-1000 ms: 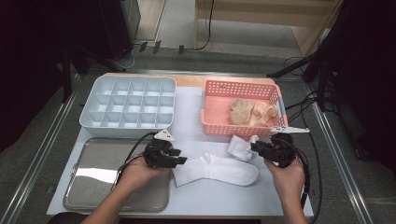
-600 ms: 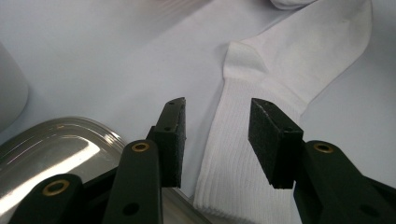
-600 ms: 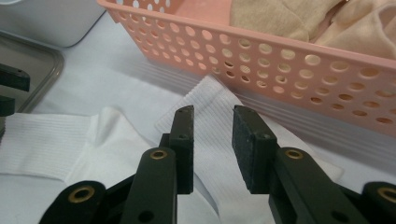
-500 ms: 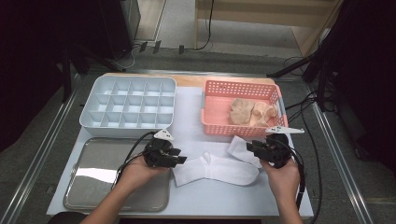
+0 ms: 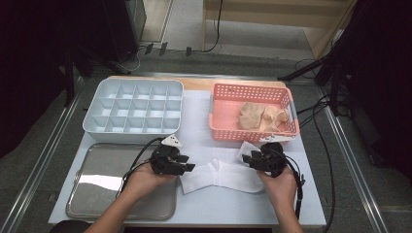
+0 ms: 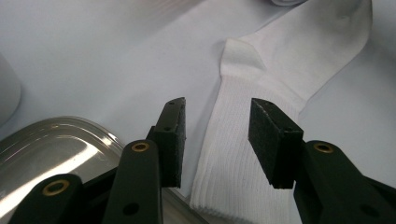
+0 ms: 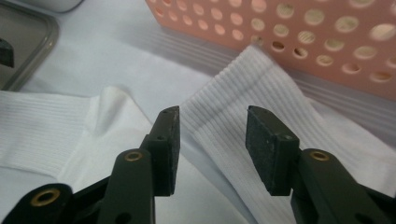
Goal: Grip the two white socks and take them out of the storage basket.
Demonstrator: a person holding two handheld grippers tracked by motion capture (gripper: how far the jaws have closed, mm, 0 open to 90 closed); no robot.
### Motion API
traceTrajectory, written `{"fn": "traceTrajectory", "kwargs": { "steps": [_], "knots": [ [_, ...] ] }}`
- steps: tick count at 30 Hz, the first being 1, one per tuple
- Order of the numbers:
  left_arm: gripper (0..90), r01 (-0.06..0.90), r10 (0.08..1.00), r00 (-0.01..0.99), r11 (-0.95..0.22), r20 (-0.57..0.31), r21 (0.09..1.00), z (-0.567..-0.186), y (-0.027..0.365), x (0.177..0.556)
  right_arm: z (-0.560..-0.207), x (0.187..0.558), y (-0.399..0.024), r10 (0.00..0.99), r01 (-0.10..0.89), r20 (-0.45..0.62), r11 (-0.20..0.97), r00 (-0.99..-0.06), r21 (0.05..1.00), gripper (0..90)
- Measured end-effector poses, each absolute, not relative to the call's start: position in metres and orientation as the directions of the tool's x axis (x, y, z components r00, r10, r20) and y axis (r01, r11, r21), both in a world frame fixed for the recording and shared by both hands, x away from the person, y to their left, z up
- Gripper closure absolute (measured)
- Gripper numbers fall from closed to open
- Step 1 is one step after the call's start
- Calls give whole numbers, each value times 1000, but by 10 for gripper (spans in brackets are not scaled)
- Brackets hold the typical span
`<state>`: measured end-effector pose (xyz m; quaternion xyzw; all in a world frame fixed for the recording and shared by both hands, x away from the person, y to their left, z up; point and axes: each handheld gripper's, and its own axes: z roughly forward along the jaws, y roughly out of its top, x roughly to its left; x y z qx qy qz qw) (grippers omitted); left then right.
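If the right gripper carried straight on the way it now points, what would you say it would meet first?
Most likely the ribbed white sock lying just ahead of the right gripper, whose open jaws have just been opening with nothing between them. The pink basket stands beyond the sock, though depth is hard to judge.

The right gripper (image 5: pixel 253 158) hides part of the white sock (image 5: pixel 221 175) — the ribbed cuff.

Lit brightly from overhead on the table (image 5: pixel 204 204), dark all round. Strong glare on the steel tray (image 5: pixel 97 182) and, in the left gripper view, its rim (image 6: pixel 70 144). Soft, short shadows. Close jaws slightly blurred; pink basket (image 7: pixel 299 32) out of focus
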<state>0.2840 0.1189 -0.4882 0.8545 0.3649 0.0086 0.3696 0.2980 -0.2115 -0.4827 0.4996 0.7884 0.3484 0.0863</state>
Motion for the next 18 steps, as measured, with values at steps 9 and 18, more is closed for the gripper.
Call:
{"fn": "traceTrajectory", "kwargs": {
  "steps": [9,18],
  "knots": [
    [578,619,630,733,-461,-256,636,-488,119,284,-502,304,-206,862,752,182,287,-472,593,460],
    [578,620,631,732,-462,-256,635,-489,118,284,-509,300,-190,878,696,-10,388,-479,604,581]
  ]
}}
